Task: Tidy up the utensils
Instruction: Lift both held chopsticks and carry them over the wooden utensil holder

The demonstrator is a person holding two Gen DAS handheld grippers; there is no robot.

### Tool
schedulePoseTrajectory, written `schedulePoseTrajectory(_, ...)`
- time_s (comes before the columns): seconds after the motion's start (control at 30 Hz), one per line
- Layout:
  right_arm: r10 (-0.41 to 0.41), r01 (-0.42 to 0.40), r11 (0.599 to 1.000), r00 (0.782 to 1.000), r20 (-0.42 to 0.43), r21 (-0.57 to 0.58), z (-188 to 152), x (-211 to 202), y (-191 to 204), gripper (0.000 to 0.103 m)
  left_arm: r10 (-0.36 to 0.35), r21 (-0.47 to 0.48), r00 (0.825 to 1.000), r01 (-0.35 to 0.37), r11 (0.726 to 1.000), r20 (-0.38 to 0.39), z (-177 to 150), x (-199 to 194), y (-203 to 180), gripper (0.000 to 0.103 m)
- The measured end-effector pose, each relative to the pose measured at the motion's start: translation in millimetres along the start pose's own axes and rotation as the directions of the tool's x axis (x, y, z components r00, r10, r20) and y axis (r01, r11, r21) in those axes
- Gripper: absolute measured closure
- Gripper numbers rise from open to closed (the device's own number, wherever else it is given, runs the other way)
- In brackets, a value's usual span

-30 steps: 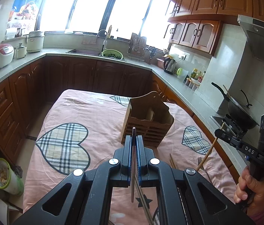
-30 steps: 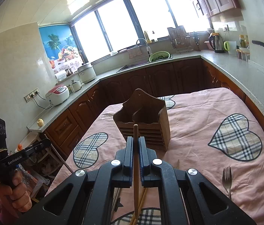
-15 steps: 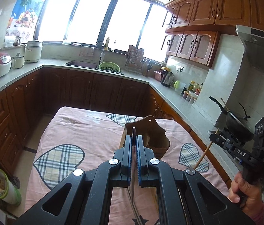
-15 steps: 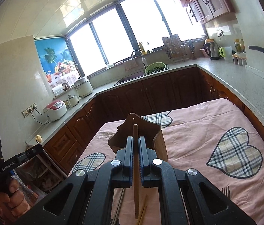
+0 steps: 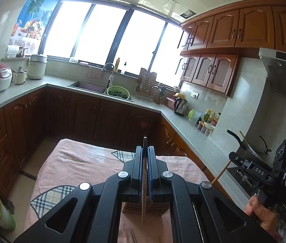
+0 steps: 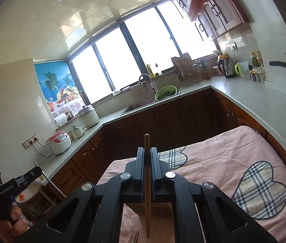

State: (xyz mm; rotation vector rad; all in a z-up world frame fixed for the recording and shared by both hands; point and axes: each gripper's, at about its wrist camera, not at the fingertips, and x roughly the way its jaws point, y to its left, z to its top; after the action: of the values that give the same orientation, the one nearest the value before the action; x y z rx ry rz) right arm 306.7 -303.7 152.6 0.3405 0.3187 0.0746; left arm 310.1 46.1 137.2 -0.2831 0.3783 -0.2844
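Observation:
My left gripper is shut on a thin metal chopstick that runs upright between its jaws. My right gripper is shut on a wooden chopstick, also upright. The wooden utensil holder shows only as a slatted base below each gripper, in the left wrist view and in the right wrist view. Both grippers are raised above it. The right gripper appears in the left wrist view with its wooden chopstick slanting down. The left gripper appears in the right wrist view.
The table has a pink cloth with plaid hearts. More chopsticks lie on the cloth below the grippers. Dark wood cabinets and a grey counter ring the table. A wok sits at the right.
Both grippers have risen and tilted up with their chopsticks. The holder has dropped from the middle of each view to the bottom, behind the gripper bodies.

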Motion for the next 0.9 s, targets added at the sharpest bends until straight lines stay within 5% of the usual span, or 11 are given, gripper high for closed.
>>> schedulePoseTrajectory(0.27, -0.050, 0.047, 0.998, 0.996, 0.072, 0.043, 21, 32, -13, 0.098, 0.041, -0.030, 0.997, -0.039, 0.999, 0.061, -2, 55, 9, 0.100)
schedulePoseTrajectory(0.53, -0.079, 0.074, 0.995, 0.993, 0.082, 0.063, 1, 74, -25, 0.098, 0.071, -0.113, 0.997, -0.070, 0.991, 0.004, -30, 139, 16, 0.100)
schedulePoseTrajectory(0.9, -0.095, 0.090, 0.994, 0.993, 0.065, 0.069, -43, 105, -35, 0.098, 0.088, -0.105, 0.993, -0.096, 0.990, -0.079, -53, 215, 13, 0.100)
